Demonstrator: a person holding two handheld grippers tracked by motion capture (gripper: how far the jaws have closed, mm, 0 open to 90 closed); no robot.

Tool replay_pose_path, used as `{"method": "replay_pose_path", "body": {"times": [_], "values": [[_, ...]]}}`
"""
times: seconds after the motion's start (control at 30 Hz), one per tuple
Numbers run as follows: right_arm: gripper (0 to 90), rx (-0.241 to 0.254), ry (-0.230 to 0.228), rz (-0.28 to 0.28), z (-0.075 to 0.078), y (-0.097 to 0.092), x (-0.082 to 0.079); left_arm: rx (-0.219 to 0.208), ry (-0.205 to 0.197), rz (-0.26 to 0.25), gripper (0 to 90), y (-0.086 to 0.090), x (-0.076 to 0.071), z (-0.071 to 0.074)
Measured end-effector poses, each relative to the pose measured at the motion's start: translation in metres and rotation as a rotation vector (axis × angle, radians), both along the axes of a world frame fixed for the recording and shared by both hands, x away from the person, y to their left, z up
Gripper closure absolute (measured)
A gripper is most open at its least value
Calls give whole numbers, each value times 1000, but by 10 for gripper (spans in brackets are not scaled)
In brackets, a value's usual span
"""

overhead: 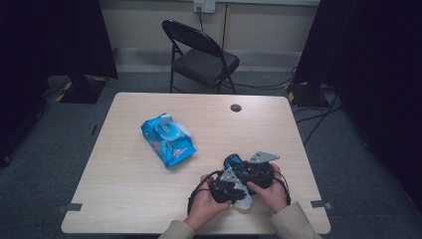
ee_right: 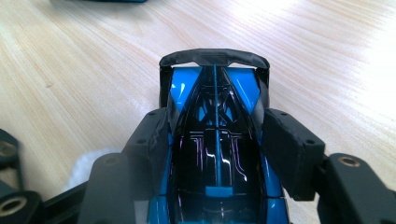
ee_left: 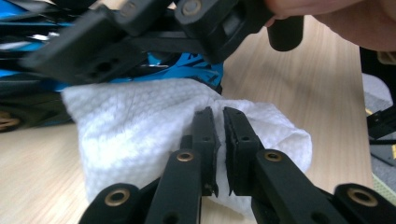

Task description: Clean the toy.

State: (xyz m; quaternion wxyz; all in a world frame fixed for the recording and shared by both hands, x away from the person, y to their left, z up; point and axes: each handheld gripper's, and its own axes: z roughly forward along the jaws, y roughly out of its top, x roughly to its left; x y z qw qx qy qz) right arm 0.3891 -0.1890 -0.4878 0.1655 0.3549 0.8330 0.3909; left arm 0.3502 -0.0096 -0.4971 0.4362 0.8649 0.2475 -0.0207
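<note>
My right gripper clamps blue toy car, lower right of high view. My left gripper pinches white wipe against car side. Keep car steady, rub short light strokes, wipe kept bunched.

Dim room, overhead glare, blurred close foreground

Glossy blue-and-black toy car is sitting level just above the tabletop; crumpled white wet wipe is pressing against its side.
</note>
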Motion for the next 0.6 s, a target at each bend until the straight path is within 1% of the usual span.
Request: {"method": "replay_pose_path", "body": {"times": [0.13, 0.23, 0.3, 0.43, 0.6], "values": [[424, 4, 3, -1, 0, 0, 0, -6, -26, 37, 841, 20, 3, 16], [424, 9, 12, -8, 0, 0, 1, -4, -43, 66, 841, 31, 9, 24], [424, 10, 9, -8, 0, 0, 1, 2, -54, 80, 841, 35, 13, 26], [424, 11, 8, -8, 0, 0, 1, 0, -55, 106, 841, 42, 20, 27], [424, 14, 2, -8, -1, -1, 0, -20, -64, 154, 840, 53, 29, 29]]}}
